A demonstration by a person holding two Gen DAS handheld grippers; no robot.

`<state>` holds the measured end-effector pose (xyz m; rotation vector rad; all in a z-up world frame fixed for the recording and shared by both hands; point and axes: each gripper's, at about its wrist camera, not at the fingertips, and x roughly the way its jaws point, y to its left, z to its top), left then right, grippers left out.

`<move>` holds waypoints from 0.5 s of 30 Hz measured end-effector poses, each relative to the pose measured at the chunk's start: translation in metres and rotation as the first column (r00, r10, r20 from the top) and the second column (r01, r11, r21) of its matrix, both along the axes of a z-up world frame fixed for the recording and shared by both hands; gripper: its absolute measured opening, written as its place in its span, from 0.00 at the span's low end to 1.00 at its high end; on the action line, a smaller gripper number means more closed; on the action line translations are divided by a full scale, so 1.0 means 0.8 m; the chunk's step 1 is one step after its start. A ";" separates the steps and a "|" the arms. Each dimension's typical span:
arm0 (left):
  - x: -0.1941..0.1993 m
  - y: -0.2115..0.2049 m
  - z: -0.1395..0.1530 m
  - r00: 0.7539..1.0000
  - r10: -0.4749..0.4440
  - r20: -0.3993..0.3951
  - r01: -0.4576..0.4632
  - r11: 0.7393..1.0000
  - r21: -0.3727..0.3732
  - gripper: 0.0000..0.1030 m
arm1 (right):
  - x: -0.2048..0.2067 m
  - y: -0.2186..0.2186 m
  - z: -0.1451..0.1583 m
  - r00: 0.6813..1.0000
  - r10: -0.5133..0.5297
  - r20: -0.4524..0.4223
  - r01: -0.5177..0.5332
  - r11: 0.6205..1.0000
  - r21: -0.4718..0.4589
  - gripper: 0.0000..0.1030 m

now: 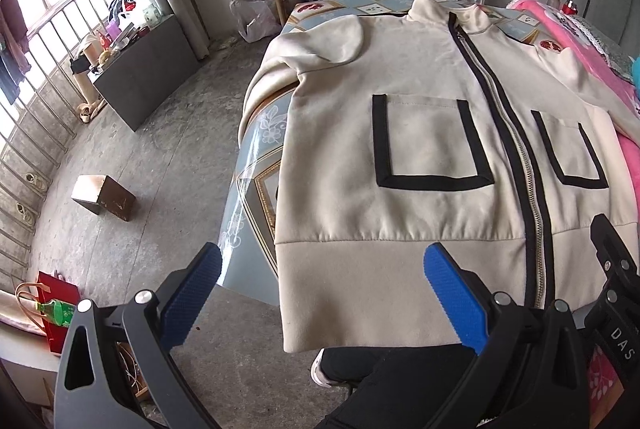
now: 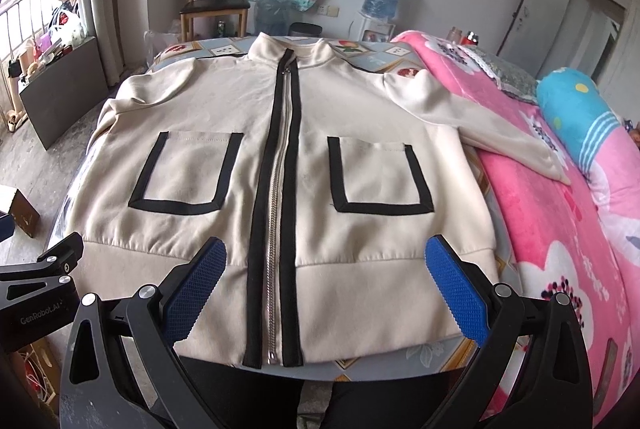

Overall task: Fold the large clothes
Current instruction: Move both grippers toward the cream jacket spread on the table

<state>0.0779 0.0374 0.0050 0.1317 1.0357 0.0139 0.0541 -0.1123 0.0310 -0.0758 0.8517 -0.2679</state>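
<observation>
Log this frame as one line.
phase: pre-fold | jacket: flat, zipped, on table | left gripper: open, empty | right gripper: open, empty

The jacket's (image 2: 280,149) left sleeve is lost over the counter (image 1: 256,157) edge; most of the counter top is covered by it.

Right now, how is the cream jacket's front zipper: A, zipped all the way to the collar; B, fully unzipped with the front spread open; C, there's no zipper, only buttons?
A: the zipper on the jacket runs closed between its black bands from the hem up to the collar, with both front panels lying flat and joined.
</observation>
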 end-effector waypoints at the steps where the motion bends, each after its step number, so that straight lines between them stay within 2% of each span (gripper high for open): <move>1: 0.002 0.002 0.000 1.000 0.001 -0.002 -0.001 1.000 -0.001 0.96 | 0.002 0.002 0.000 1.000 0.002 -0.001 -0.002 1.000 0.000 0.93; 15: 0.011 0.018 -0.004 1.000 0.022 -0.018 -0.023 1.000 -0.013 0.96 | 0.017 0.022 -0.001 0.999 0.038 -0.012 -0.038 0.999 -0.007 0.93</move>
